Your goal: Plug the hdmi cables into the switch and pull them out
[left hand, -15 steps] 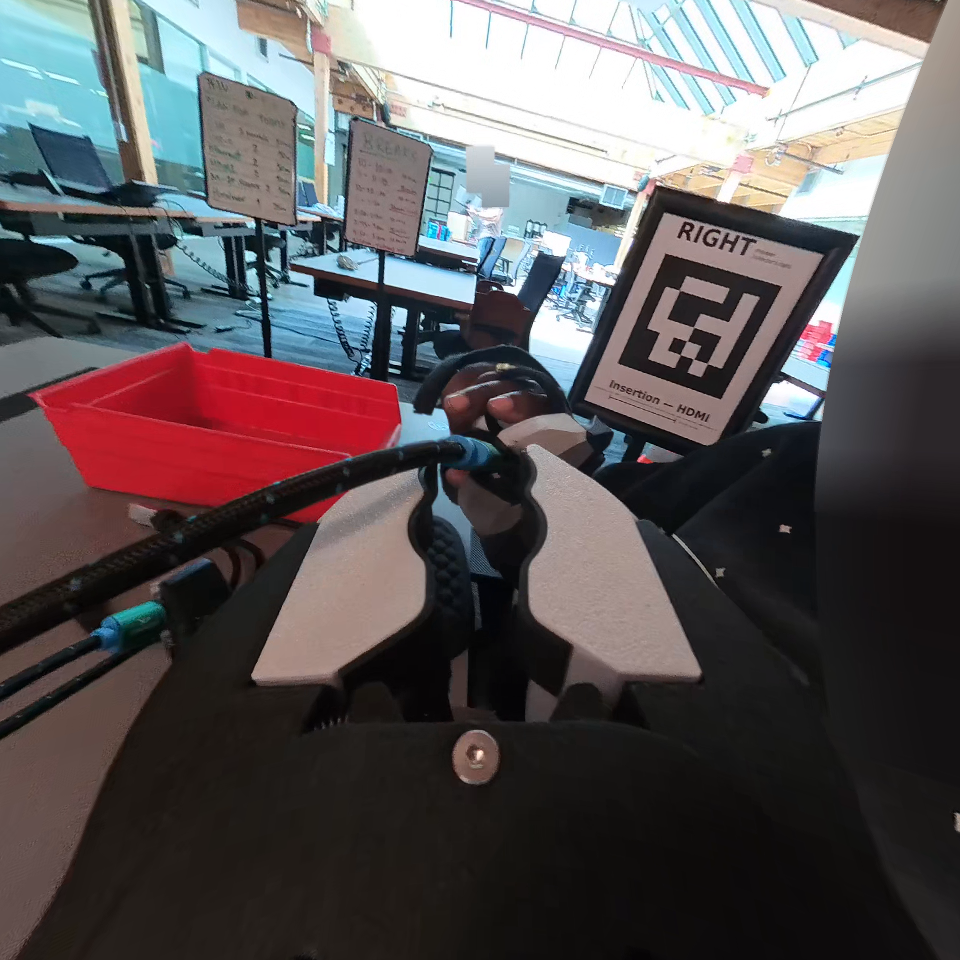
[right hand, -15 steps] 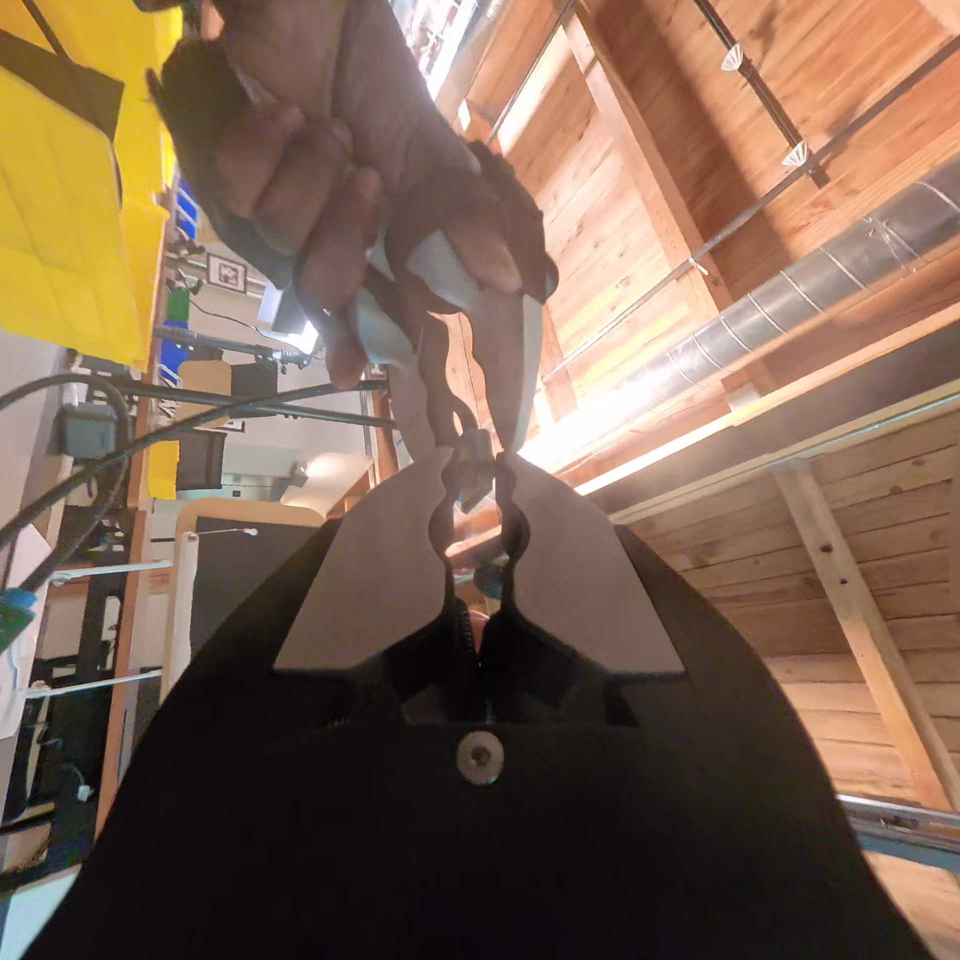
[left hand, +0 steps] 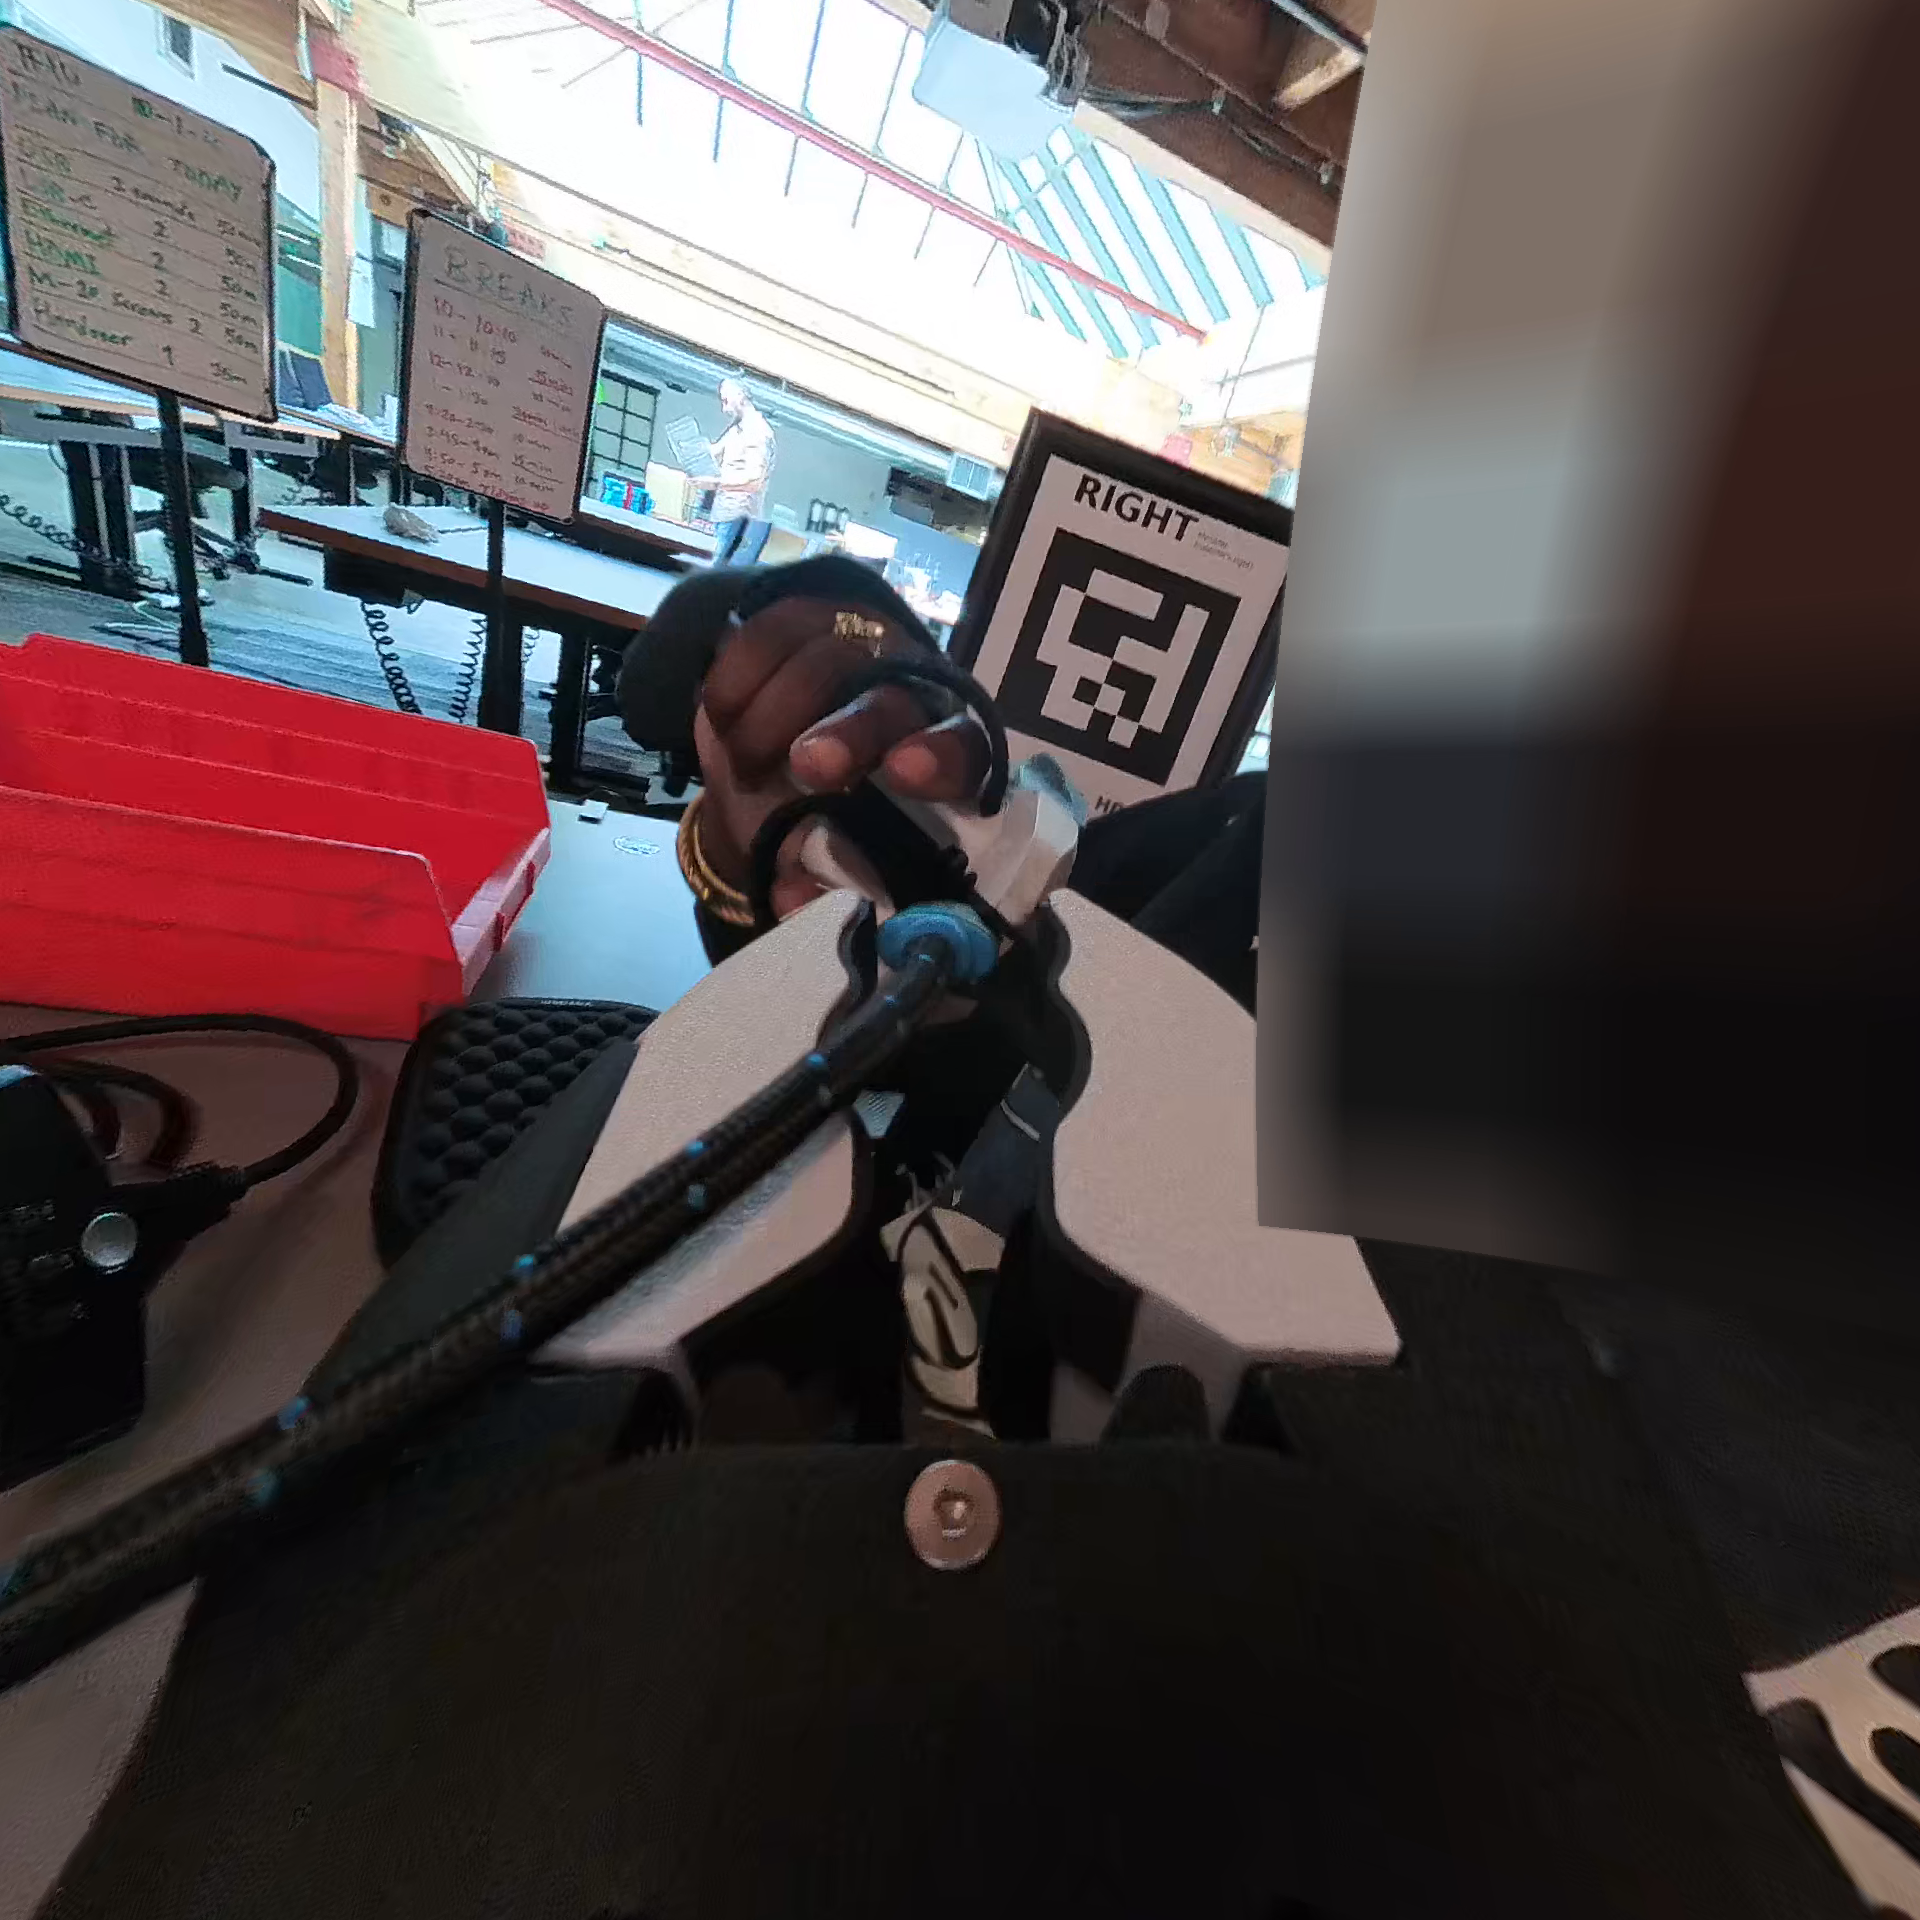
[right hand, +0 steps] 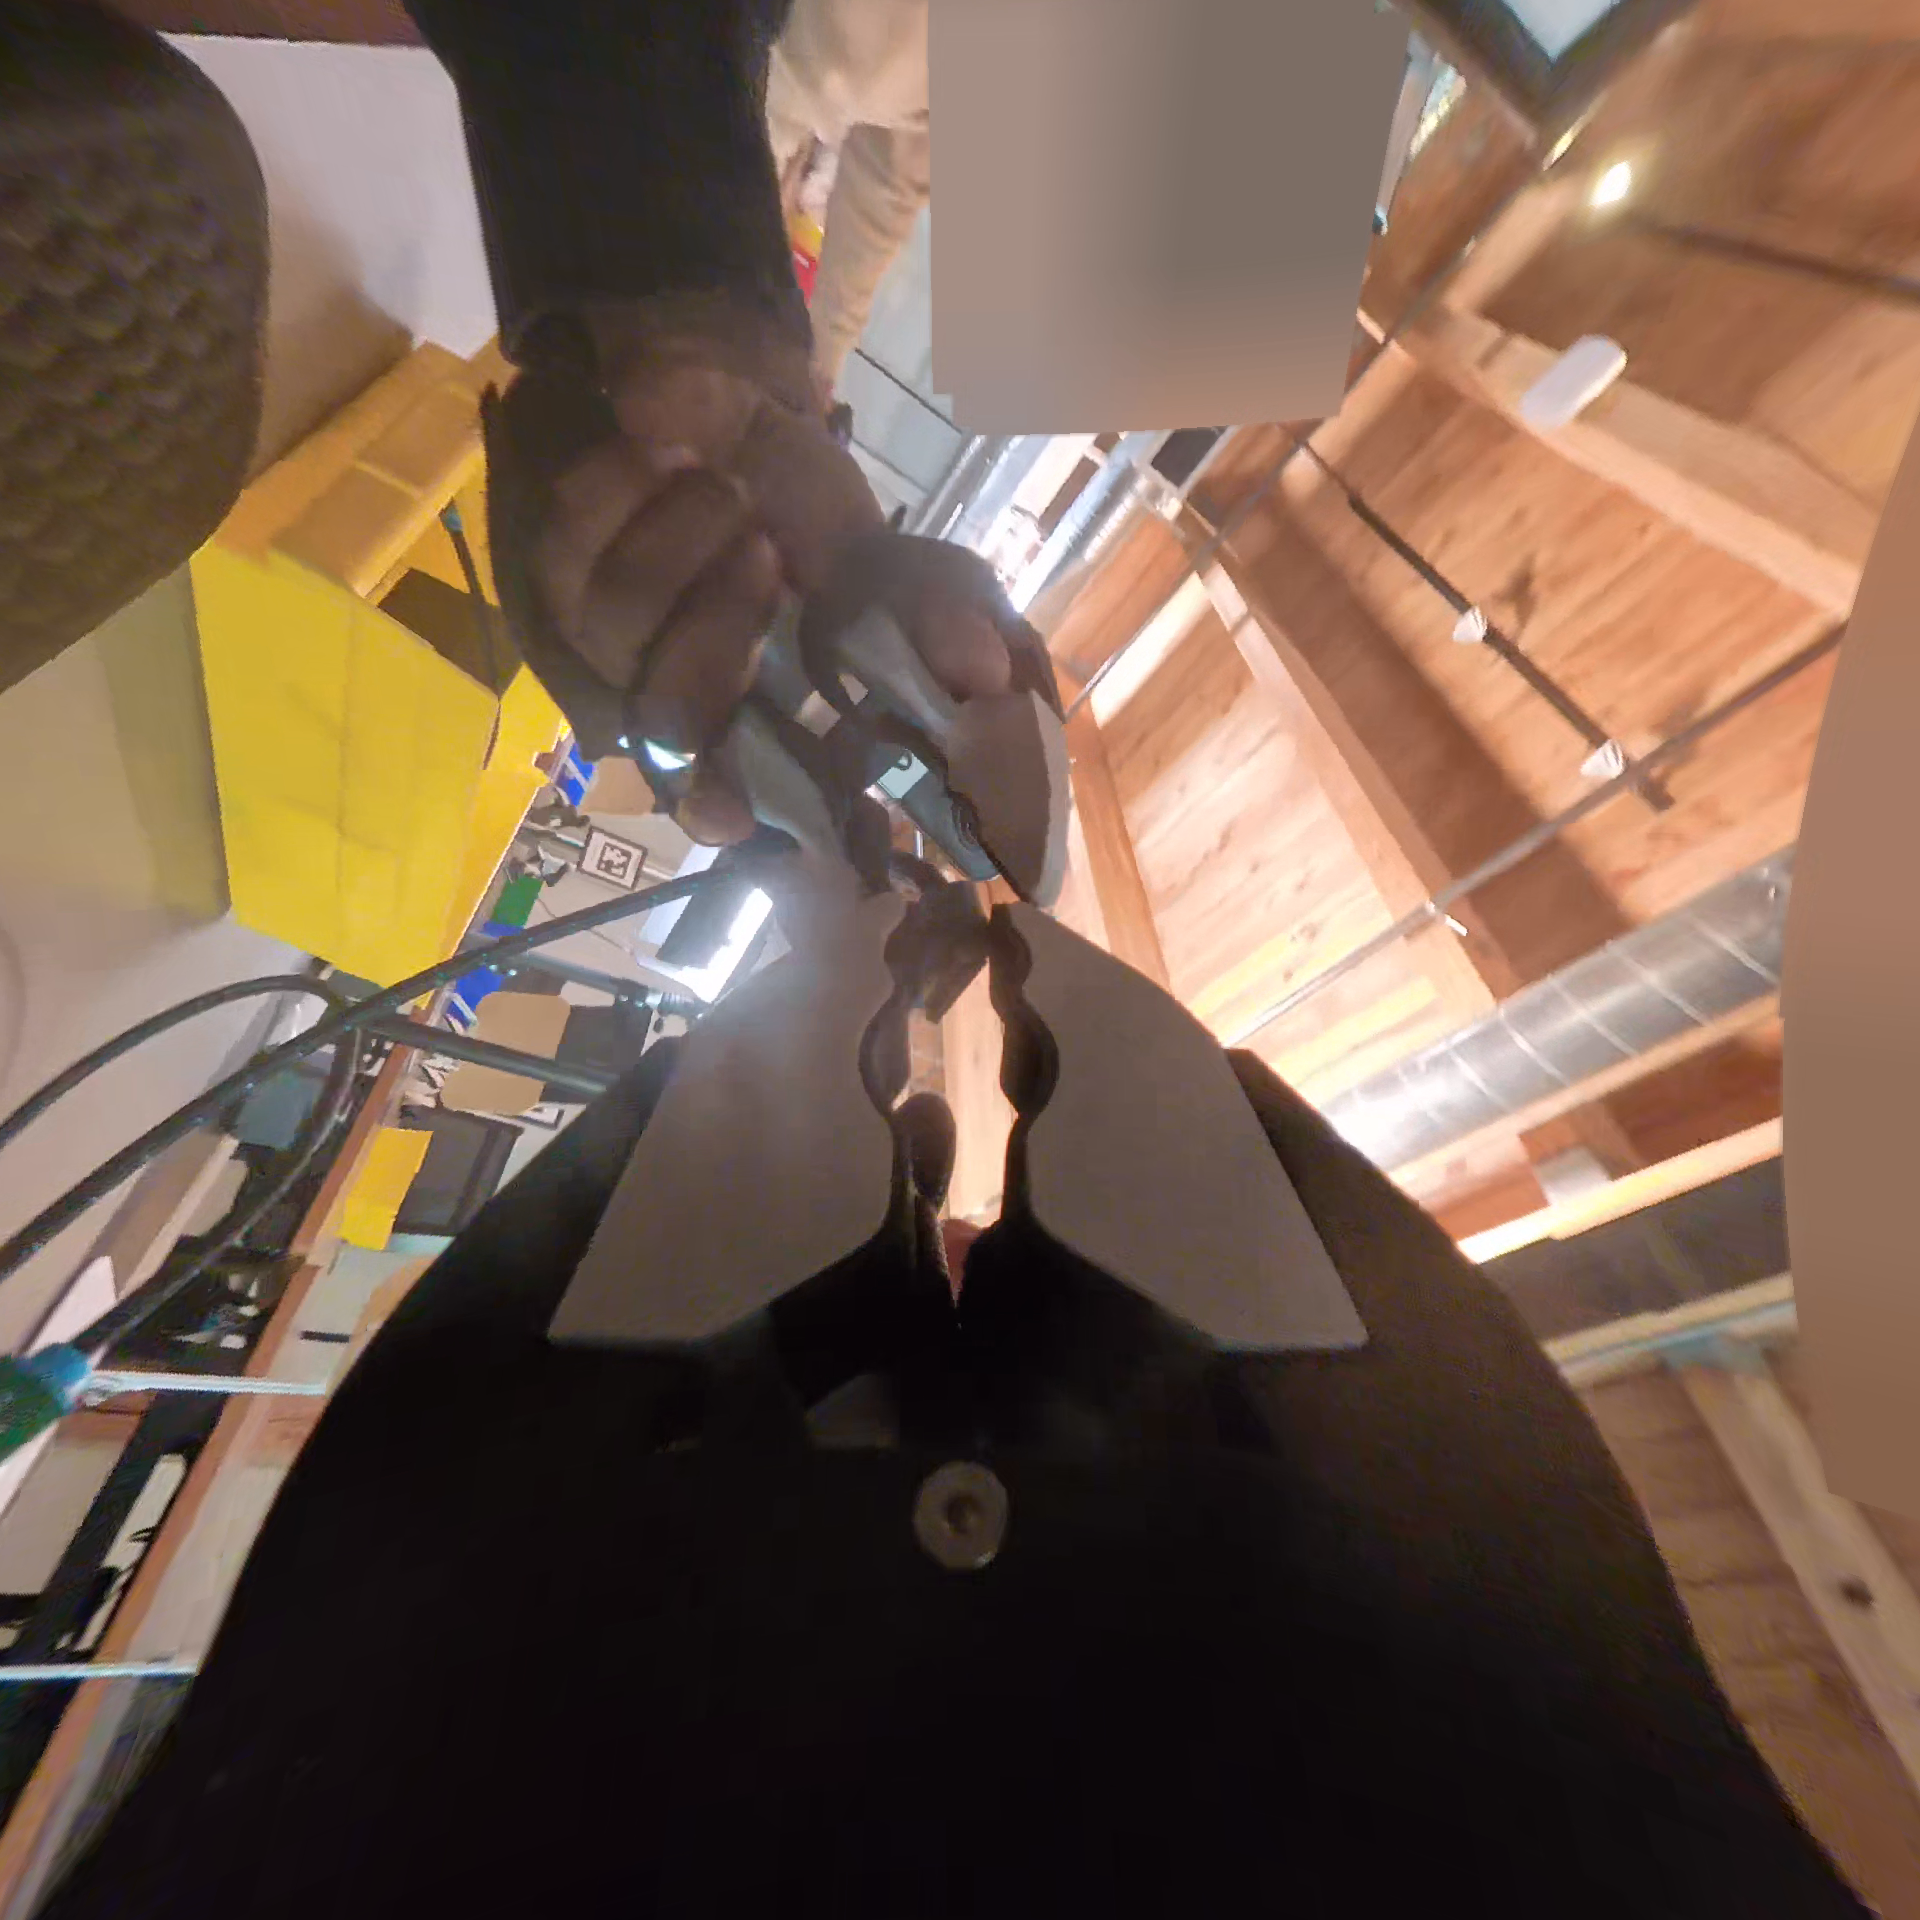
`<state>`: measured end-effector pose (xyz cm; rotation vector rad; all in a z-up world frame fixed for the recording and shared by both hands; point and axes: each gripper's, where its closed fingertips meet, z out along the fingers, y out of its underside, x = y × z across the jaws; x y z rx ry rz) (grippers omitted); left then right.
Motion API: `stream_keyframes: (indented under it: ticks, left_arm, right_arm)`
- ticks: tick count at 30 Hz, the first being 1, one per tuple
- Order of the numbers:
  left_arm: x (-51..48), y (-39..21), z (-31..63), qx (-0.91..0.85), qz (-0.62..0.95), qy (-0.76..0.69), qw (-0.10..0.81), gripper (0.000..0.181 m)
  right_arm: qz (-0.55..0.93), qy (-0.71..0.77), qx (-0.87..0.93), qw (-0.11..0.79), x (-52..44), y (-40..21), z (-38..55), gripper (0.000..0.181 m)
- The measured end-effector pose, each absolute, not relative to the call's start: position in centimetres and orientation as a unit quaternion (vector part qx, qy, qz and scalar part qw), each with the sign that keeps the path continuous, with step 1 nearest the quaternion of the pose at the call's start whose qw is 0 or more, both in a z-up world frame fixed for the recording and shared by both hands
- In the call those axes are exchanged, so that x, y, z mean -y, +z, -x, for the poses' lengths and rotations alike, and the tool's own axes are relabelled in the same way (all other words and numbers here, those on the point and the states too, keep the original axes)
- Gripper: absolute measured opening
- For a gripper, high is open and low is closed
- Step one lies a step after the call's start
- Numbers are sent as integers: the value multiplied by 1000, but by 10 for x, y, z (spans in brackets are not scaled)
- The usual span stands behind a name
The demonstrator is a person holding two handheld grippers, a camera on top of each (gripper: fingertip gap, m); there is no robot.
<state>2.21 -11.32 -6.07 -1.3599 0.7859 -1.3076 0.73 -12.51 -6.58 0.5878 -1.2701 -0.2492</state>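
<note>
Two grippers meet tip to tip above the table [left hand: 582,935], both on one HDMI plug. The left gripper [left hand: 951,925] has its fingers nearly closed around the plug's blue collar [left hand: 932,932], & the black braided HDMI cable [left hand: 582,1257] w/ blue flecks runs from there down-left over the left finger to the frame edge. The right gripper [right hand: 951,935] points up toward the wooden ceiling [right hand: 1351,831]; its fingers stand narrow w/ a small dark piece, prob. the plug end [right hand: 935,951], pinched at the tips, but this part is blurred, so the grip is not 100% sure. In the left wrist view the person's right hand [left hand: 821,717] w/ a gold bracelet holds the other gripper just beyond the collar. The switch [left hand: 62,1278], a black box w/ a round silver button, sits at the left edge on the table, well apart from the plug, w/ thin black cables beside it. A red bin [left hand: 260,831] stands behind it.
</note>
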Motion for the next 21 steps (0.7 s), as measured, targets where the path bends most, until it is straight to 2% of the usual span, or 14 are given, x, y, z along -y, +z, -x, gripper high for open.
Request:
stream_keyframes:
  ticks: [1, 8, 15, 21]
  left_arm:
    - [115, -62, -21, -337, 569, -532, 529, 28]
    - [130, -66, -26, -368, 562, -512, 535, 28]
    - [144, -60, -31, -366, 482, -609, 513, 22]
    - [140, -55, -34, -375, 487, -528, 586, 20]
  right_arm:
    - [-278, -116, 586, 752, 126, -65, -7, 13]
    - [-313, -82, 606, 727, 144, -70, -15, 12]
    - [-329, -6, 610, 721, 157, -65, -23, 12]
    - [-306, 13, 623, 720, 153, -59, -27, 15]
